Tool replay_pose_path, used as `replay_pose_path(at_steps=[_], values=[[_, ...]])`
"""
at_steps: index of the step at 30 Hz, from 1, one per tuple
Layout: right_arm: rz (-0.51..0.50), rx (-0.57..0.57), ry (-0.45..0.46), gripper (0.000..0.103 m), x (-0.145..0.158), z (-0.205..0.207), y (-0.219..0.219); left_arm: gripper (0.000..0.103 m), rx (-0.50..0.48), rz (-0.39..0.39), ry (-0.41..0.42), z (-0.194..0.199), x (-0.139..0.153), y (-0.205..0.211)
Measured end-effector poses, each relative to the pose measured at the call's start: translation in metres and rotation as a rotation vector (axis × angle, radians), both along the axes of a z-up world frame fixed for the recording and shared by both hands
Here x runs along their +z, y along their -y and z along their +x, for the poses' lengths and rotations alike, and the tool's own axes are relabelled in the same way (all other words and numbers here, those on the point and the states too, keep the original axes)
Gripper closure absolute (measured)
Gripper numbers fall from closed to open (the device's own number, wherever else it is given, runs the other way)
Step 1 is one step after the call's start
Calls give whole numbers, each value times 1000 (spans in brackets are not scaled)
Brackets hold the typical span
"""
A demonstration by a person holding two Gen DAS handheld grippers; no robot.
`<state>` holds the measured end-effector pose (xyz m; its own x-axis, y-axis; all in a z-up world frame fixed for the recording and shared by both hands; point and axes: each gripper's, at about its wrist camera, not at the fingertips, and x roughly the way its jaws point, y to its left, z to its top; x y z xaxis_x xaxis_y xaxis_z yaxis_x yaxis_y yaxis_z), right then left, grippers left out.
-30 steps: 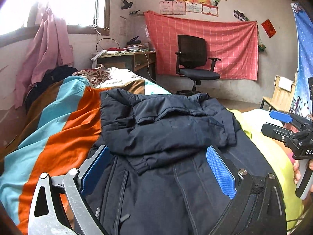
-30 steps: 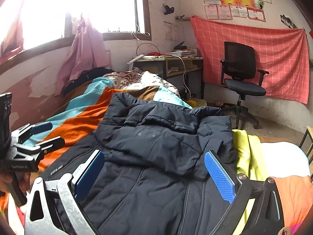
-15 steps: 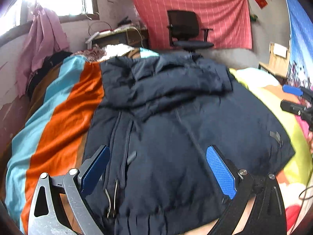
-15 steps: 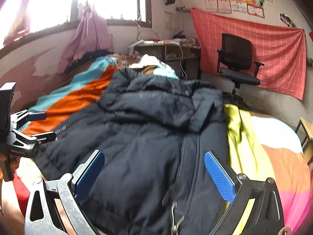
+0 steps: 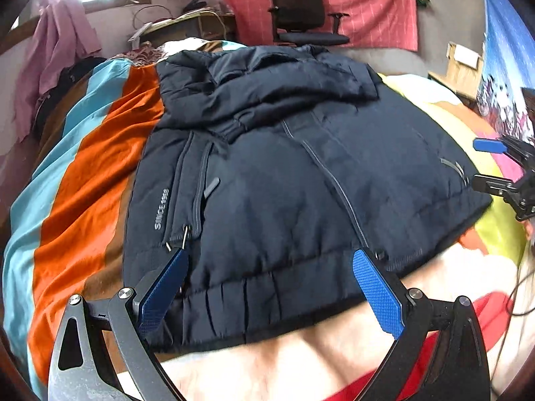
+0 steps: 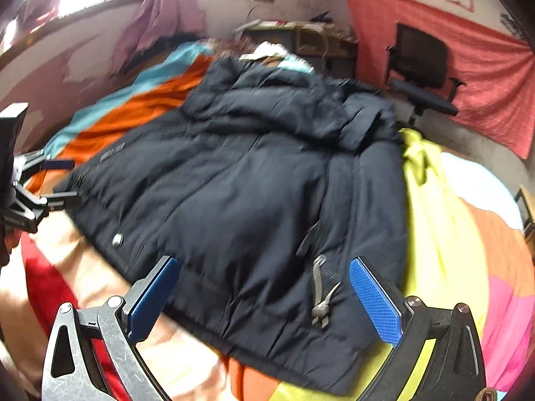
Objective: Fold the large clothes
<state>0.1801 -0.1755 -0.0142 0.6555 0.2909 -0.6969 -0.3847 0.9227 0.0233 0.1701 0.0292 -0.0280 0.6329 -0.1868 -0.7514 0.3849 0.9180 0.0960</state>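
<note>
Lying spread across the striped blanket [image 5: 83,173] on the bed is a big dark padded jacket [image 5: 284,180], its sleeves already turned in over the chest and its hem pointing toward the person holding the tools. It is looking bulky and soft rather than heavy: puffy quilting that is going to spring back when pressed, with a smooth shell that is probably going to slip between flat pads. The stitched hem band [image 5: 267,297] along the near edge is looking like the firmest place to pinch, one tool near each bottom corner, so the lower half can be carried up over the collar in one piece. A thin pinch of shell alone is likely to slide out; a thicker bite through the padding should be holding better.

The left gripper [image 5: 267,287] is hovering just above the hem with its blue pads spread wide, clasping nothing. Its left pad is sitting close to the dangling zip pull [image 5: 184,234], though I cannot tell whether it is brushing it. The right gripper [image 6: 264,287] is likewise gaping over the other bottom corner, a grey zip pull [image 6: 321,297] hanging between its pads, gripping nothing. That view is smeared with motion, so whether it is grazing the cloth is hard to say.
</note>
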Motion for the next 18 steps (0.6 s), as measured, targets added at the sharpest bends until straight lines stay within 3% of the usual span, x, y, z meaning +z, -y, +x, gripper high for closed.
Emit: replay_pose_path(at_steps=[4,18], values=[[-40,53,-88,0,-19,2,-10,6,-26,23,-41,-10,-13,0],[-145,156,-162,0,-43,-5,-35,6,-32,197,-116,-14,-55,4]])
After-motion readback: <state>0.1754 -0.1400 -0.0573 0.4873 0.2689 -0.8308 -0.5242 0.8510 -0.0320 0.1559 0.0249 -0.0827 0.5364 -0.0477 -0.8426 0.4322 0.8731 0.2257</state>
